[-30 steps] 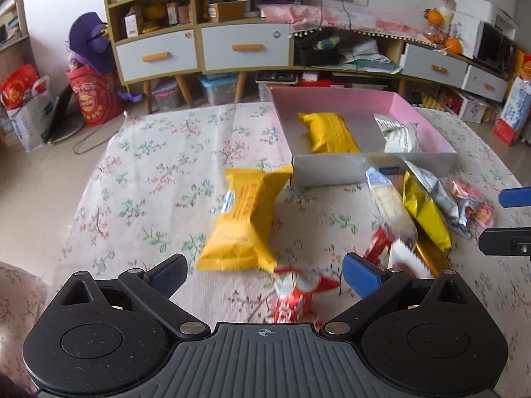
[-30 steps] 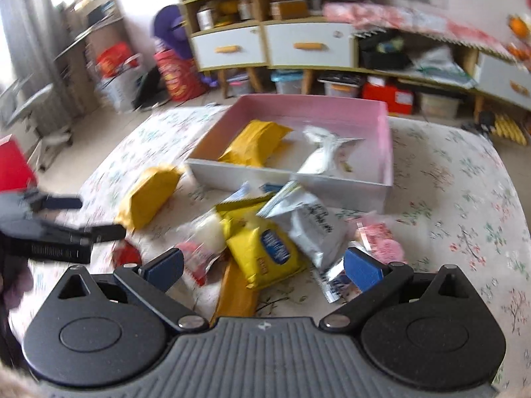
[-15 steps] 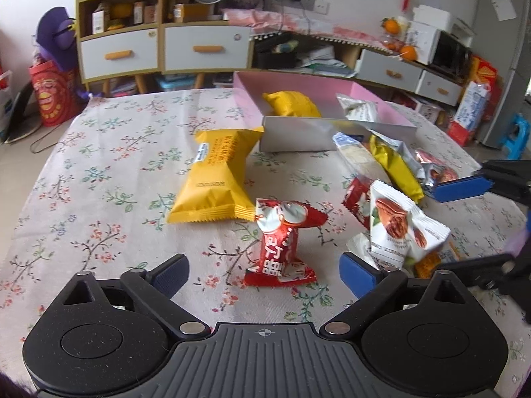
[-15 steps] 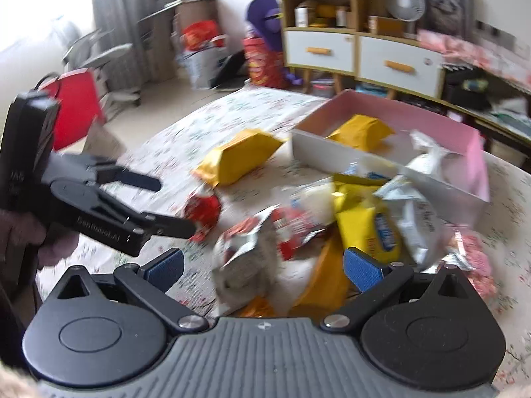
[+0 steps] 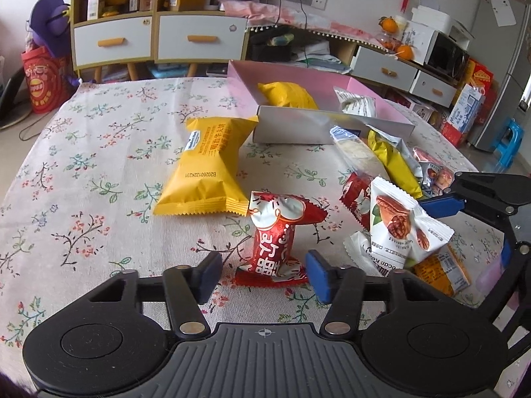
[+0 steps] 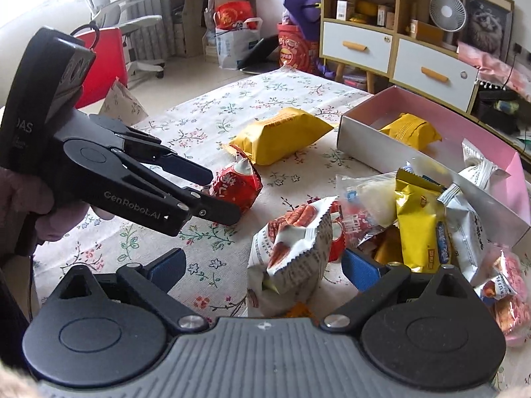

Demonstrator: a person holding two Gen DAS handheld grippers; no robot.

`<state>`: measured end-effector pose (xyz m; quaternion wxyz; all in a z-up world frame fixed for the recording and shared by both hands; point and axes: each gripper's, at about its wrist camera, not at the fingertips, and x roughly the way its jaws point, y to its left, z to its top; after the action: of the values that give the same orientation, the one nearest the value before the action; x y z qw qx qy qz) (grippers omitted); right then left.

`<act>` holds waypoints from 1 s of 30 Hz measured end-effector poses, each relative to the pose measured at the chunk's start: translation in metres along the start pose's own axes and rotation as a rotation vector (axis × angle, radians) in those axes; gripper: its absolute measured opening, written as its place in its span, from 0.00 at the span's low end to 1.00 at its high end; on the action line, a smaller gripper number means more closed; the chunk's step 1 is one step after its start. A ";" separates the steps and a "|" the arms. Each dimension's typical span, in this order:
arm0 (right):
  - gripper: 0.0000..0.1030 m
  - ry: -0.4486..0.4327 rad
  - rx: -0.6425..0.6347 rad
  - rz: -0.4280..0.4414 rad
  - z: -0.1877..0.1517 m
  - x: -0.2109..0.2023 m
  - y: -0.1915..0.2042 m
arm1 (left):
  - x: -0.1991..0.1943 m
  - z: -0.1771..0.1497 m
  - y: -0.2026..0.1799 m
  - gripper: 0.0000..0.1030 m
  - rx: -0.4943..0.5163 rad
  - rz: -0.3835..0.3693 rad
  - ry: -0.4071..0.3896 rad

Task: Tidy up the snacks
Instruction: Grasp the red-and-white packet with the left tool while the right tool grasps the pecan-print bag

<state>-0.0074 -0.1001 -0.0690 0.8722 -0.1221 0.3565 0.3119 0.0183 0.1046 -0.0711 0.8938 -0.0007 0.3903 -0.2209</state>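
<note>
On the floral tablecloth [image 5: 99, 172], left gripper [image 5: 262, 273] fingers, wider before, are closing around the red candy [image 5: 275, 232]; right gripper [image 6: 262, 267] fingers spread.

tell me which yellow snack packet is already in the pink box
The smaller yellow packet lying inside the pink box. The larger yellow packet lies outside on the tablecloth.

light: bright daylight, window glare upper left | focus: sharp | edges: fisheye-bent, dark corners
</note>
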 end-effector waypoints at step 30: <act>0.46 0.060 0.057 -0.054 0.008 0.012 -0.011 | 0.006 0.013 -0.019 0.20 0.008 0.023 0.007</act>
<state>0.0104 -0.0997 -0.0714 0.8724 -0.1161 0.3876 0.2742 0.0239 0.0828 -0.0629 0.8950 0.0080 0.3924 -0.2120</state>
